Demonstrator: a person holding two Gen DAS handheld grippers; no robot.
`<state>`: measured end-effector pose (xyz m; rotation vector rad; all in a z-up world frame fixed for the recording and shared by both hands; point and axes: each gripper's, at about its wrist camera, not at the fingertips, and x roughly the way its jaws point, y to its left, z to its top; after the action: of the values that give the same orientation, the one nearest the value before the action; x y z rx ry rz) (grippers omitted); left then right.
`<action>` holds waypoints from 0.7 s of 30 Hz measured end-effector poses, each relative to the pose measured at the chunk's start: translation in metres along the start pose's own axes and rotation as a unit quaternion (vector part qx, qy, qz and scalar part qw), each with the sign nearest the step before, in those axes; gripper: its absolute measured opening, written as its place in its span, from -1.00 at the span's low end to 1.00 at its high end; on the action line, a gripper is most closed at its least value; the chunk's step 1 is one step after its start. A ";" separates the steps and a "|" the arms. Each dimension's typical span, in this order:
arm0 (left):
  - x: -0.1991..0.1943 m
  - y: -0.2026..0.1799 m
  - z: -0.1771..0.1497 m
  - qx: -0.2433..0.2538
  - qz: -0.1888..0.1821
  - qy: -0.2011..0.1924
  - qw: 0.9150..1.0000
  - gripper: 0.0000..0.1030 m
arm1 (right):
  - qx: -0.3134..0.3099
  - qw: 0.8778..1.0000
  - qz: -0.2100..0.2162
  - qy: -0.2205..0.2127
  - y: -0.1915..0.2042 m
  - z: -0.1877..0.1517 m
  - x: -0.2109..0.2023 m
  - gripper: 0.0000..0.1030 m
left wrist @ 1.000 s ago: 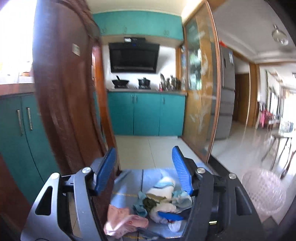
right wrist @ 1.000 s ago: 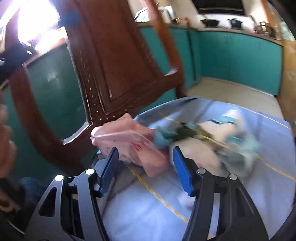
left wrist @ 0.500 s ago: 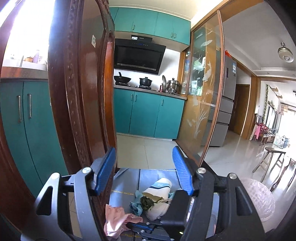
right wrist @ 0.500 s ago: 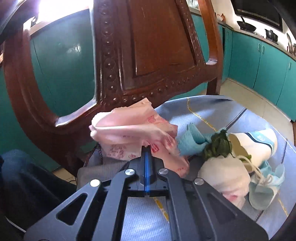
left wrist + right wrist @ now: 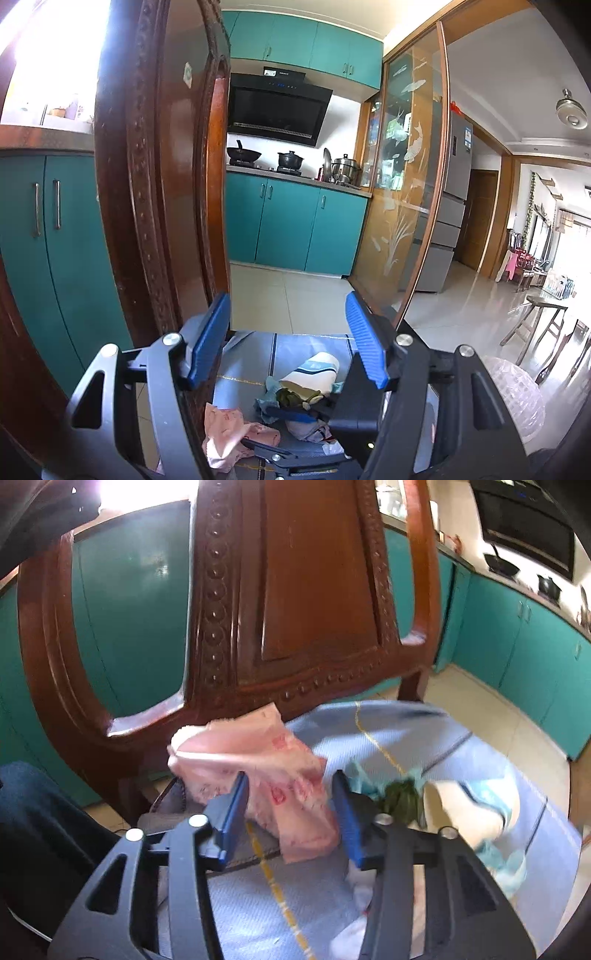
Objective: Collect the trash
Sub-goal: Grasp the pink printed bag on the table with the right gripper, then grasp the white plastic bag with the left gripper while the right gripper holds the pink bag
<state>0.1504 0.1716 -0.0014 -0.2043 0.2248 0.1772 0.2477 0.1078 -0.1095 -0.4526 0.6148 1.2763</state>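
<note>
Right gripper (image 5: 291,808): jaws have just been opening and now stand apart, with the crumpled pink printed plastic bag (image 5: 258,771) between them; pads not seen pressing on it. The bag lies at the back edge of the blue-cloth-covered seat (image 5: 424,731), against the carved brown wooden chair back (image 5: 314,590). Just beside it on the cloth: a wad of dark green leafy scraps (image 5: 400,799), a white paper cup with teal stripe (image 5: 476,808) on its side, and a light blue face mask (image 5: 506,864). Left gripper (image 5: 290,339): jaws apart, empty, above the seat.
</note>
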 end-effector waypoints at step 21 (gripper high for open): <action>0.022 -0.007 -0.006 -0.014 -0.024 0.050 0.998 0.33 | 0.037 0.998 0.028 -0.036 0.008 -0.045 -0.100 -0.96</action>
<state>0.1714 0.1665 -0.0106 -0.2474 0.3171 0.1221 0.2157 0.0075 -0.0779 -0.3289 0.6144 1.3136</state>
